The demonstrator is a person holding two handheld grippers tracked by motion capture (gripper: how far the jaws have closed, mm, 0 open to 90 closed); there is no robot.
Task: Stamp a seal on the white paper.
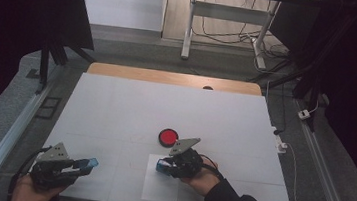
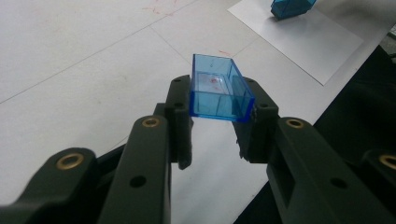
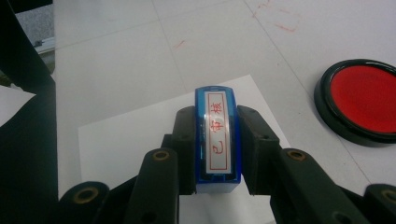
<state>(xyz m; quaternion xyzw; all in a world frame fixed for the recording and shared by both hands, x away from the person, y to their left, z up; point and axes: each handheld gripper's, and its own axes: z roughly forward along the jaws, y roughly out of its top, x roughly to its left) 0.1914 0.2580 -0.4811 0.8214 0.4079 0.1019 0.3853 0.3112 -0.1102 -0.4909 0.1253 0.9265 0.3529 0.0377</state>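
**Stamp held over paper, cap parked at left**

Right gripper (image 3: 215,140) is clenched on the blue stamp (image 3: 217,140), above the white paper sheet (image 1: 160,186), with the red ink pad (image 1: 168,137) at 12 o'clock. Bring it down flat and press evenly — don't rock it. Your left gripper (image 2: 217,114) grasps the clear blue cap (image 2: 219,91); keep it aside. Count: one stamp, one cap, one pad, one sheet.

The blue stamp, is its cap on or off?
Off. The left gripper holds the clear blue cap by itself, empty inside, while the right gripper holds the stamp over the white paper.
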